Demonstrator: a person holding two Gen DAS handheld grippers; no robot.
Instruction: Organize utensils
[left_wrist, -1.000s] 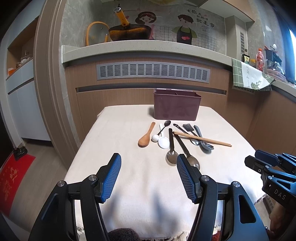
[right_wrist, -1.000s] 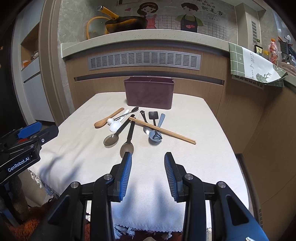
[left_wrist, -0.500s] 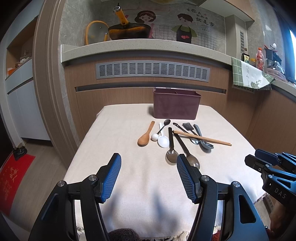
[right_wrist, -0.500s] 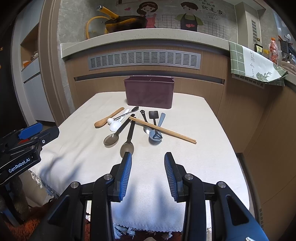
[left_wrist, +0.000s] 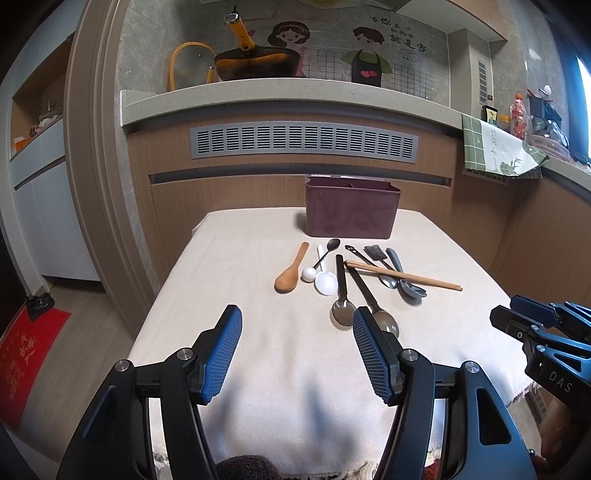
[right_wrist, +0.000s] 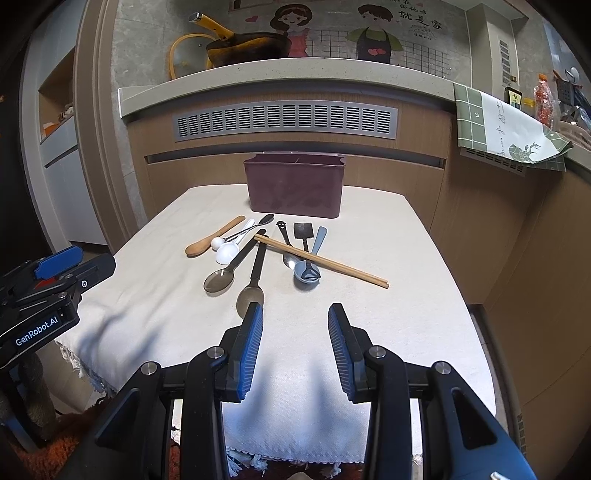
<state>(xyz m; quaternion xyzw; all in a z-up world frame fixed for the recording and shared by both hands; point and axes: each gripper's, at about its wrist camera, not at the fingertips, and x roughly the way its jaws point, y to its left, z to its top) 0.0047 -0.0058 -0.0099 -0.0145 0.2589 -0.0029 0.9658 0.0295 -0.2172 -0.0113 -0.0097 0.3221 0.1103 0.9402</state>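
Observation:
Several utensils lie on the cloth-covered table (left_wrist: 236, 266): a wooden spoon (left_wrist: 290, 269), a white spoon (left_wrist: 325, 280), two long dark-handled spoons (left_wrist: 341, 291), a pair of chopsticks (left_wrist: 406, 277) and a grey-blue spoon (left_wrist: 406, 280). A maroon divided utensil box (left_wrist: 351, 212) stands behind them. In the right wrist view the box (right_wrist: 295, 188), the chopsticks (right_wrist: 325, 260) and the wooden spoon (right_wrist: 214, 238) show too. My left gripper (left_wrist: 297, 350) is open and empty above the near table edge. My right gripper (right_wrist: 295, 347) is open and empty, short of the spoons.
A wooden counter front with a grey vent (left_wrist: 303, 142) rises behind the table. A pan (left_wrist: 255, 62) sits on the counter top. A green checked towel (left_wrist: 498, 147) hangs at the right. A red mat (left_wrist: 26, 354) lies on the floor at the left.
Both grippers have barely moved. The left wrist view has tilted slightly, so the scene sits a touch higher. Nothing was picked up.

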